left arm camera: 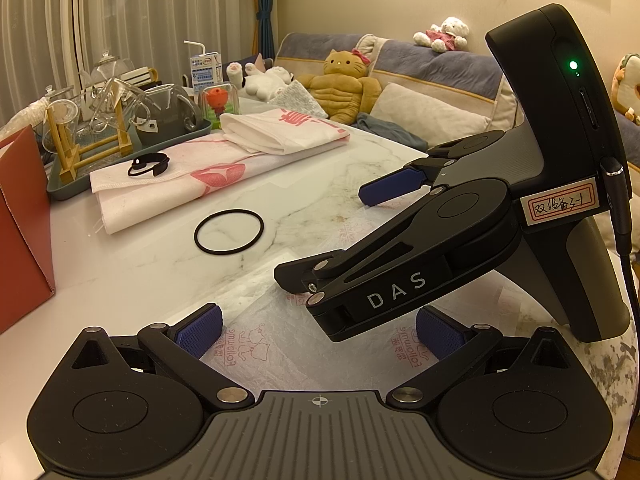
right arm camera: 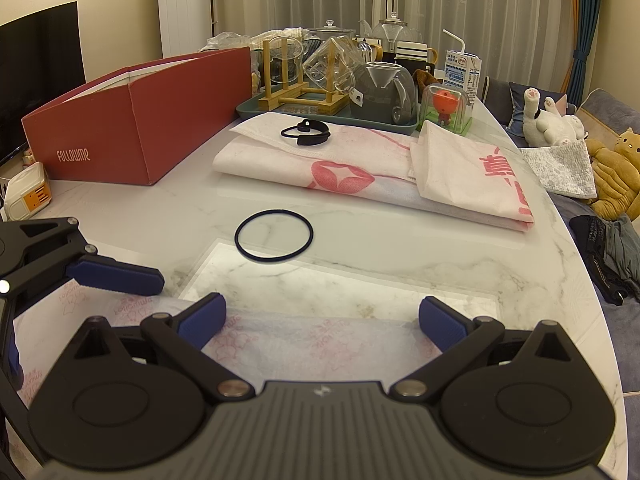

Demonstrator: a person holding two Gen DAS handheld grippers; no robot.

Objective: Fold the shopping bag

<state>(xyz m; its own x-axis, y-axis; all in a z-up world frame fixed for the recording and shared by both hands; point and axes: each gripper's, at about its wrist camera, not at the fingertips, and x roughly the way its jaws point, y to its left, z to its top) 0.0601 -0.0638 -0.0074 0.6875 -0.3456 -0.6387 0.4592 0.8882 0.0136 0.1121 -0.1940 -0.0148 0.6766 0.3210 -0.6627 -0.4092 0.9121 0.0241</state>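
Open tongs (right arm camera: 322,322) just above bag (right arm camera: 320,344)

Both hand-held grippers (left arm camera: 319,336) (right arm camera: 322,320) spread wide

— Where's the shopping bag (right arm camera: 304,340)?

— Flat on the marble table (right arm camera: 380,248), at its near edge. It's thin, white and half see-through, printed with pale pink cartoon figures and "followme" lettering.

— Folded?

— Can't tell; it lies smooth, one straight edge facing the table's middle.
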